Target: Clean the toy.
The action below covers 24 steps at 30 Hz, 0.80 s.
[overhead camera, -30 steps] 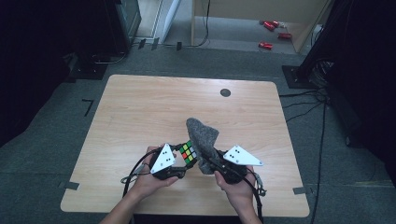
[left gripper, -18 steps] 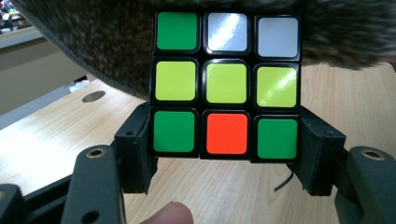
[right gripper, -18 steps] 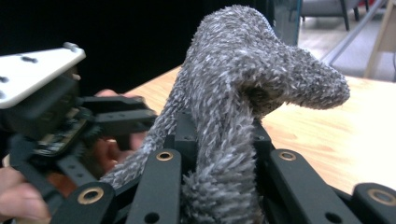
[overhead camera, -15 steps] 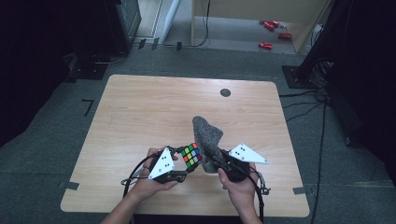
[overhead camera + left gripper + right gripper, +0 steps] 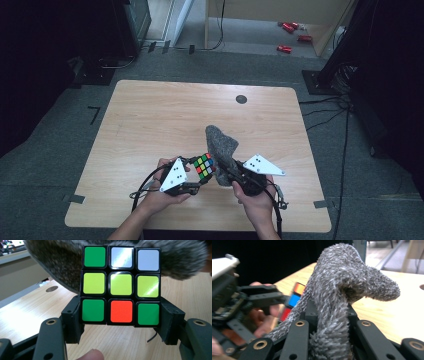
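A scrambled puzzle cube [image 5: 204, 165] [image 5: 121, 286] is clamped by its lower row between the jaws of my left gripper [image 5: 196, 177] [image 5: 121, 322], held just above the wooden table [image 5: 150, 120]. Its near face shows green, white, yellow and orange stickers. My right gripper [image 5: 227, 175] [image 5: 329, 337] is shut on a fuzzy grey cloth [image 5: 221, 145] [image 5: 344, 285], which stands up from the jaws and droops to one side. The cloth touches the cube's far side. In the right gripper view the cube [image 5: 293, 301] peeks from behind the cloth, beside the left gripper [image 5: 249, 302].
Both hands hover over the table's near edge, at its middle. A dark round hole [image 5: 241, 99] sits near the table's far edge. Cables [image 5: 150, 180] trail from the grippers. Red objects [image 5: 290, 30] lie on the floor beyond, and dark equipment [image 5: 135, 20] stands at the back.
The cloth's upright end has shifted slightly to the right against the cube. Both hands stay in nearly the same spot.
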Available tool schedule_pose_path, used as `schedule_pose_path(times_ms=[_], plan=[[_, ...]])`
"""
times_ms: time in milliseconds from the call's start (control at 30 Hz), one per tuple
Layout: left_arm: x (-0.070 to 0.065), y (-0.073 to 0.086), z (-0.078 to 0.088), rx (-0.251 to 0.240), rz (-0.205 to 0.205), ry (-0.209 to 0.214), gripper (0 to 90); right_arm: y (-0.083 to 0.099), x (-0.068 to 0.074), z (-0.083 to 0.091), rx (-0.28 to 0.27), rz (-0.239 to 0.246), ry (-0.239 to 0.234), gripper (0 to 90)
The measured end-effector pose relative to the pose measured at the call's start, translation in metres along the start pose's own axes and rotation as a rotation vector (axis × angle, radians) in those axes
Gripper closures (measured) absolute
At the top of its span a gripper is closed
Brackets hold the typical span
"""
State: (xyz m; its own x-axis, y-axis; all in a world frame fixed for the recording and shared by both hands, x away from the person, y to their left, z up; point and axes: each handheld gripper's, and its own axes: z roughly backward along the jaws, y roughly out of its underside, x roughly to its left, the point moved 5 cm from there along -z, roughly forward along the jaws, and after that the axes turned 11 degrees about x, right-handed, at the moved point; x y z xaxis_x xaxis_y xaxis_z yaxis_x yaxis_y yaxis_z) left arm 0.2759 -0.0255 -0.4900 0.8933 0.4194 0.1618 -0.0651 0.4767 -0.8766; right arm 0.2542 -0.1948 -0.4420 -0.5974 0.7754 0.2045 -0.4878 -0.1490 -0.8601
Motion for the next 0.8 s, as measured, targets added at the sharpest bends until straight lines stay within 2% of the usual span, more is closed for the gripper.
schedule_pose_path(times_ms=[67,133,167,300,367,500,600,633,700,800], plan=[[0.0,0.0,0.0,-0.001,0.005,0.007,35.3,-0.003,0.007,0.001,-0.016,0.027,-0.026,74.3],[0.0,0.0,0.001,0.0,0.007,0.005,35.3,-0.004,0.009,0.001,-0.017,0.034,-0.03,74.3],[0.0,0.0,0.001,-0.001,0.007,0.005,35.3,-0.003,0.008,0.001,-0.015,0.027,-0.033,74.3],[0.0,0.0,0.001,-0.004,0.005,0.0,35.3,0.003,-0.006,-0.002,0.003,-0.028,0.004,74.4],[0.0,-0.001,0.001,-0.008,0.009,0.003,35.3,0.003,-0.006,-0.002,0.0,-0.028,0.005,74.5],[0.002,-0.002,0.002,-0.014,0.021,-0.004,35.3,-0.005,0.01,0.002,-0.037,0.026,-0.032,74.4],[0.002,-0.001,0.002,-0.003,0.013,-0.014,35.3,-0.003,0.008,0.0,-0.031,0.022,-0.023,74.3],[0.002,0.0,0.002,0.001,0.011,-0.015,35.3,-0.001,0.004,-0.001,-0.021,0.021,-0.005,74.3],[0.002,-0.001,0.003,-0.005,0.013,-0.009,35.3,0.004,-0.008,-0.003,-0.002,-0.031,0.019,74.3],[0.002,-0.001,0.003,-0.01,0.017,-0.004,35.3,0.0,-0.001,0.0,-0.019,-0.016,-0.001,74.2]])
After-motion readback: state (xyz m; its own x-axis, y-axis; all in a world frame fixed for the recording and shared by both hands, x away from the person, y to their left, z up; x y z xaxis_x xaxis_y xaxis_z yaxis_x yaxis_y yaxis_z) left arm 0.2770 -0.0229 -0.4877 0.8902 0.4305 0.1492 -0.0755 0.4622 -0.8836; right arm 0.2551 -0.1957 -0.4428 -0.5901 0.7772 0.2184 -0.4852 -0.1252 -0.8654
